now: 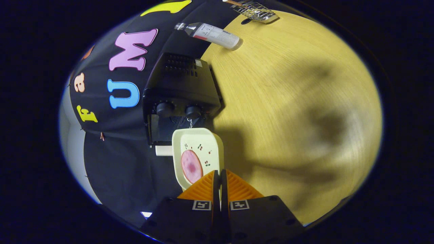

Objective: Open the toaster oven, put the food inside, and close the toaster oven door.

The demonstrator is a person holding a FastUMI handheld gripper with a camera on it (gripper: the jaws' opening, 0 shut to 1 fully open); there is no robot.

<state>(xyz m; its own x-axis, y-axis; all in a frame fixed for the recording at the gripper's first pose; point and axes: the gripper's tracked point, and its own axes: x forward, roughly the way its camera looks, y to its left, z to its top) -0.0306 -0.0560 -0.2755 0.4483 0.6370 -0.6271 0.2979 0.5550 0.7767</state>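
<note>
Gripper [220,176] clamping plate [190,139], toaster oven [181,98] beyond.

Tongs [219,176] pinch the near rim of the tray [190,139], fingers hiding that edge. Tray's far end covers the toaster oven [179,84] front below the knobs; door state unclear there. Wire rack [256,10] at the far surface [288,101] edge is cut off. Bottle [210,34] label too small to read.
</note>
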